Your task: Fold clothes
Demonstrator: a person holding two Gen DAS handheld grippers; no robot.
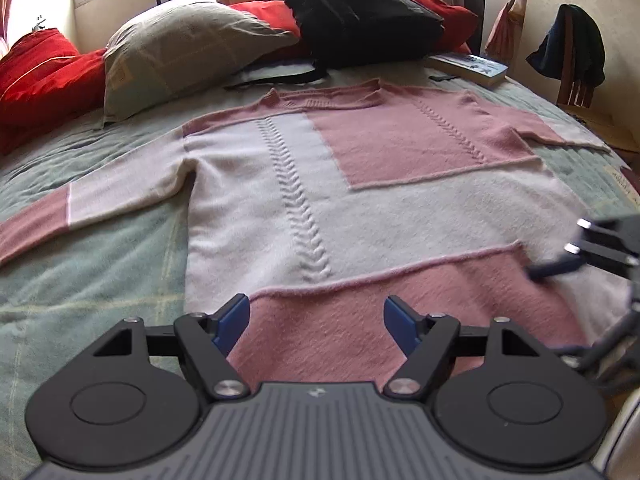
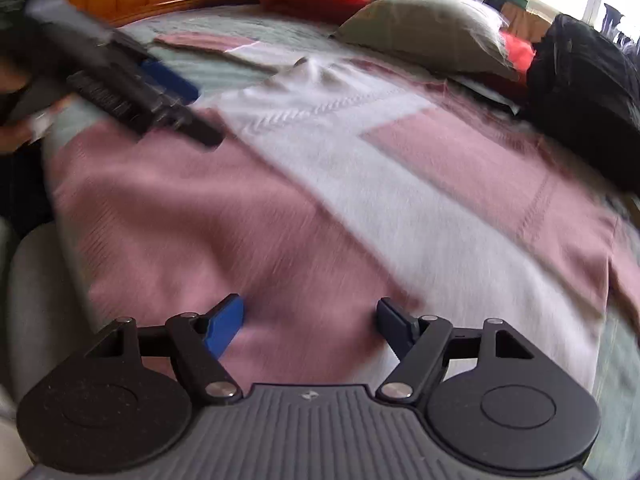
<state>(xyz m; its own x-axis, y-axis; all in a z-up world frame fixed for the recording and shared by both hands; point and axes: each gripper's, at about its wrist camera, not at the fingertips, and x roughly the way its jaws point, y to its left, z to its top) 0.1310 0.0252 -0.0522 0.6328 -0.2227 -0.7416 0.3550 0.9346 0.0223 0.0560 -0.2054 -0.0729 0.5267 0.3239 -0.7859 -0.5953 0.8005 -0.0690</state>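
A pink and white knit sweater (image 1: 320, 184) lies flat on the bed, neck toward the pillows, both sleeves spread out. My left gripper (image 1: 316, 316) hovers open over the pink hem band, nothing between its blue pads. The right gripper (image 1: 560, 260) enters at the right edge of the left wrist view, above the hem's right side. In the right wrist view, which is blurred, my right gripper (image 2: 310, 318) stands open over the same sweater (image 2: 320, 200), near its pink hem. The left gripper (image 2: 160, 96) shows at the upper left there, with a hand behind it.
The bed (image 1: 100, 272) has a pale green quilt. At its head lie a grey pillow (image 1: 180, 48), red cushions (image 1: 44, 72), a black backpack (image 1: 360, 12) and a book (image 1: 472, 66). A chair with dark clothes (image 1: 572, 52) stands at the right.
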